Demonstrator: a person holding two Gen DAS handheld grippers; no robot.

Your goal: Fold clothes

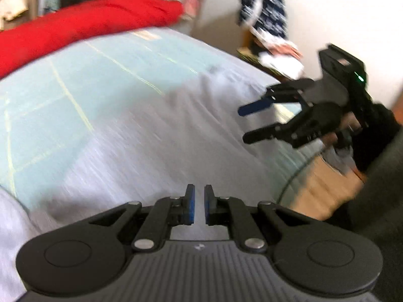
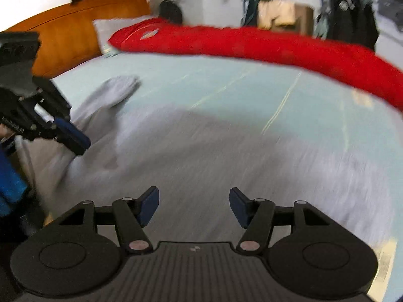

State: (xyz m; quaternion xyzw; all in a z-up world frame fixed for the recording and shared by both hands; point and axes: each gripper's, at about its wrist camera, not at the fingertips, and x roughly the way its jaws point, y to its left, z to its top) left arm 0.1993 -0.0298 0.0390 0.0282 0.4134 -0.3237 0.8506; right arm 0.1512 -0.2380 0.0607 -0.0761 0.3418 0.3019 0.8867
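The grey garment is lying spread on the bed. The left claw is hovering nearly closed, empty; the right claw is gaping open, empty.

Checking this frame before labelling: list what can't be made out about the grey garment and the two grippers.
- Grey garment: type unclear; motion blur in both views, near edge hidden by the right gripper body.
- Left gripper: pads nearly together; left wrist view shows a narrow gap, and in the right wrist view its tips sit against the cloth, so a pinch is unconfirmed.
- Patterned items by the wall: blurred, unidentifiable.
- Red blanket: cut off at the frame edge.
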